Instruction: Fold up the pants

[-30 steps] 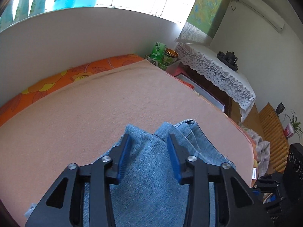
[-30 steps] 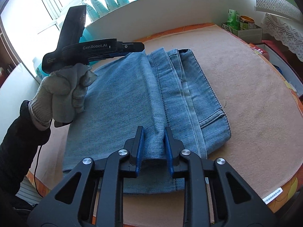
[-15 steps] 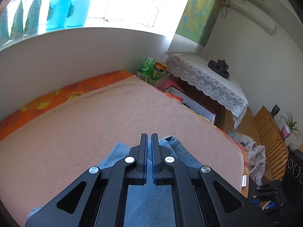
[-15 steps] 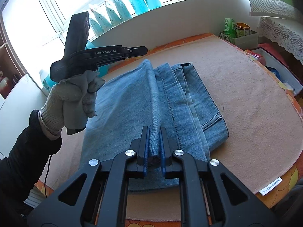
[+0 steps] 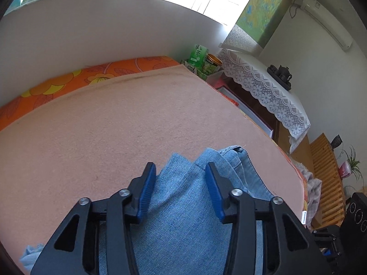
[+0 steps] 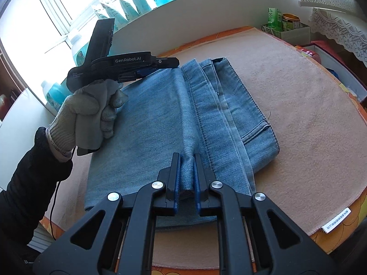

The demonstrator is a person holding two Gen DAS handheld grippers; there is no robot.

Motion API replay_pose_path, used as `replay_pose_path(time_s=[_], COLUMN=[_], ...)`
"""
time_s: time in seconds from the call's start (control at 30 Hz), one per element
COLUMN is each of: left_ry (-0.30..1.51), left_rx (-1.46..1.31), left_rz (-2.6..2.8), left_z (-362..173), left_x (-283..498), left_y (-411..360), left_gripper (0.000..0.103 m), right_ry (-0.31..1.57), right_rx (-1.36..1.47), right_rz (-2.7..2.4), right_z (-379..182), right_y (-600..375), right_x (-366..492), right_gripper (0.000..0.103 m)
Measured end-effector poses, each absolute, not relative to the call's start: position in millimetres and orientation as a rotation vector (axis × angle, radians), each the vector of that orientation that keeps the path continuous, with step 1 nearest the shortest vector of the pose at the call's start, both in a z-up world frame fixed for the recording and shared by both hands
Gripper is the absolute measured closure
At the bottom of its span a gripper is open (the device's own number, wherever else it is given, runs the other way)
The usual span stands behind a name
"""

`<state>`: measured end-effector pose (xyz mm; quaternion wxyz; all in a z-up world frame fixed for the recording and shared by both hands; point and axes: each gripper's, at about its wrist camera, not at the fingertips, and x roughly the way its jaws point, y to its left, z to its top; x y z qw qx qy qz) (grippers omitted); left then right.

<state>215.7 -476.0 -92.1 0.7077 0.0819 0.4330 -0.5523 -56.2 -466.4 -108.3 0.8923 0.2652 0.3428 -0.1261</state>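
Observation:
Blue denim pants [image 6: 174, 123] lie folded on a pink blanket [image 6: 298, 119], waist end at the far side. My right gripper [image 6: 185, 160] is shut on a raised ridge of the pants near their near edge. My left gripper [image 5: 180, 171] is open and empty, hovering above the far end of the pants [image 5: 188, 206]. It also shows in the right wrist view [image 6: 169, 63], held in a gloved hand [image 6: 91, 114] above the pants' far left part.
The blanket [image 5: 114, 126] covers a bed with an orange flowered sheet [image 5: 68, 80] against a white wall. Green tea boxes and a tin [image 5: 204, 61] stand at the far corner. A lace-covered cabinet [image 5: 270, 91] stands to the right.
My left gripper was shut half a second ago and has opened above the pants' far end. My right gripper keeps its pinch on the denim ridge.

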Motion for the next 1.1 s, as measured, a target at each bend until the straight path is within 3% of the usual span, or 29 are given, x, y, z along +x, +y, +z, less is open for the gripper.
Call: replay_pose_path(time_s=[0.17,0.53,0.8,0.87,0.97,1.1], left_ry=[0.952,0.856,0.866,0.855,0.826,0.743], left_rx=[0.109,0.081,0.194,0.238,0.251,0.227], left_rz=[-1.251,-1.307,-1.283,-1.26,-1.236,-1.17], left_z=[-87,-44,-73,-80,-75,-50], left_x=[216,199,182,179,183,198], left_y=[-462,-468,-511,-517,-516,-492], left_gripper=[0.095,0.095,0.095,0.093,0.081,0.08], right_ry=[0.7,0.631,0.699,0.708,0.71,0.739], right_rx=[0.558,0.52,0.557,0.583,0.588,0.56], right_rz=[-0.281,-0.337,-0.415,-0.415,-0.415,-0.422], right_z=[-108,-82,-110,-118,-118,-119], right_y=[-463,-458,-479,-484,-484,-483], right_x=[-57,-79,-84,-85,-87,-85], right_gripper=[0.092,0.092,0.093,0.093,0.093,0.093])
